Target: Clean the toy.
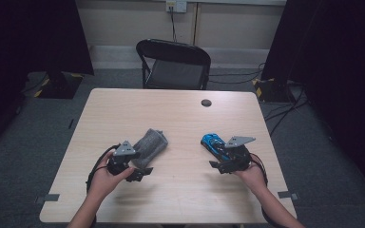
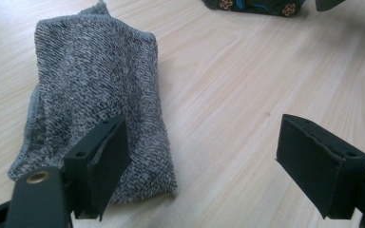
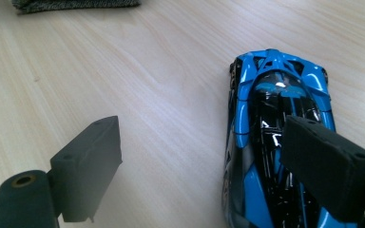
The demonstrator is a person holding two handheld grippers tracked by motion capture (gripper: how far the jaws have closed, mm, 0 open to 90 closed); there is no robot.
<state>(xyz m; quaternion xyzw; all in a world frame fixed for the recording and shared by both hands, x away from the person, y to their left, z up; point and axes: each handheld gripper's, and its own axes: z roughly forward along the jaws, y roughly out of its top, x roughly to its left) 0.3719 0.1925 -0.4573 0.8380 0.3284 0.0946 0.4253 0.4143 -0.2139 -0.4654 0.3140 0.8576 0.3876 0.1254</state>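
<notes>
While both tools rest low on the surface [image 1: 180, 118], we read this as a staging moment: each hand parked beside its own item, nothing gripped.

High view: left tool [image 1: 140, 173] sits at the near end of the sock [image 1: 149, 145], right tool [image 1: 215, 165] at the near end of the car [image 1: 215, 144]. Sock and car lie well apart, mid-surface, one per hand, likely so neither arm has to cross. Sock's long axis runs from near-left to far-right; car's from near-right to far-left, so the two lean toward each other at the far ends.

Left gripper view: jaws stand wide, nothing between them. Sock [image 2: 95, 95] lies flat, folded, under and beyond the left-hand jaw, stretching away from the camera; that jaw overlaps its near end, touching or not we cannot tell. Bare surface [image 2: 247, 95] fills the gap.

Right gripper view: jaws wide, empty. Car [image 3: 266, 123] lies upright under the right-hand jaw, off-centre, long axis running away from the camera. Which end is the nose we cannot tell. We judge the tool would need shifting sideways to straddle it.
</notes>
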